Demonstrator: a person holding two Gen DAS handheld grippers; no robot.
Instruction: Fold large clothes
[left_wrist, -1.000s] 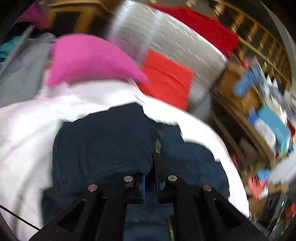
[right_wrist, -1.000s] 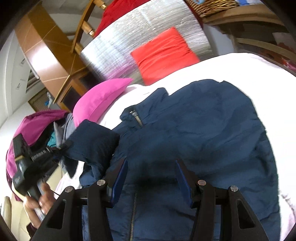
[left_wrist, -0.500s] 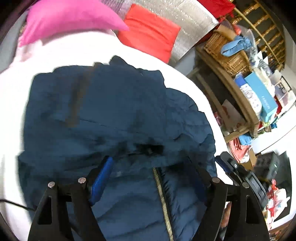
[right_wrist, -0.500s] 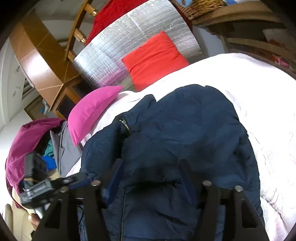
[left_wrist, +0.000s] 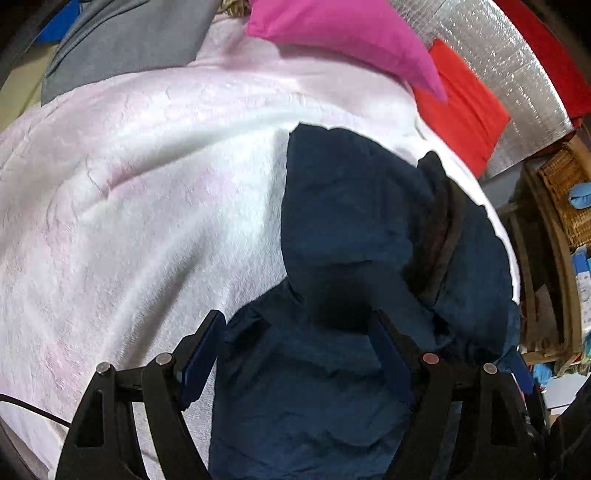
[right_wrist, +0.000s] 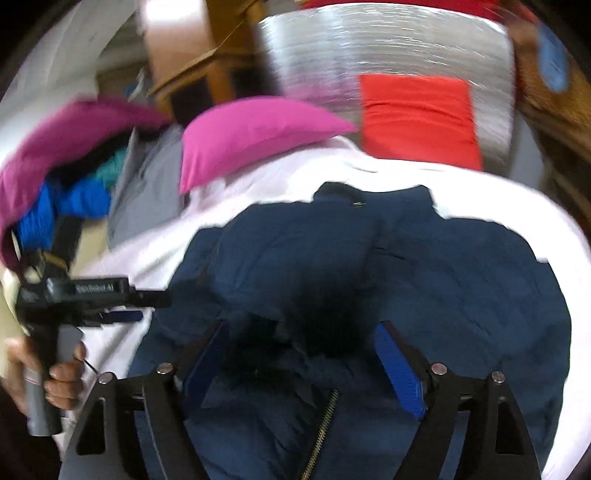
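Note:
A navy zip-up jacket (left_wrist: 351, 221) lies spread on a white blanket (left_wrist: 129, 221), collar toward the pillows. In the left wrist view my left gripper (left_wrist: 297, 347) hangs open over the jacket's left edge, with the cloth lying loose below its blue pads. The right wrist view is blurred. There my right gripper (right_wrist: 301, 354) is over the jacket (right_wrist: 461, 288) near its zipper (right_wrist: 321, 424), and its jaws are opening. The cloth lies under them and the pads do not press on it. The same view shows the left gripper (right_wrist: 155, 306) at the left, held in a hand (right_wrist: 62, 376).
A pink pillow (left_wrist: 343, 33) and a red cushion (left_wrist: 461, 110) lean on a silver foil panel (left_wrist: 517, 62) behind the jacket. A grey garment (left_wrist: 122, 40) lies at the back left. Wicker baskets (left_wrist: 569, 195) and wooden shelves stand on the right, and a pile of clothes (right_wrist: 62, 162) on the left.
My left gripper has let go of the jacket cloth it held and now stands open over the jacket's left side. The right gripper's jaws have spread wider and its view has swung.

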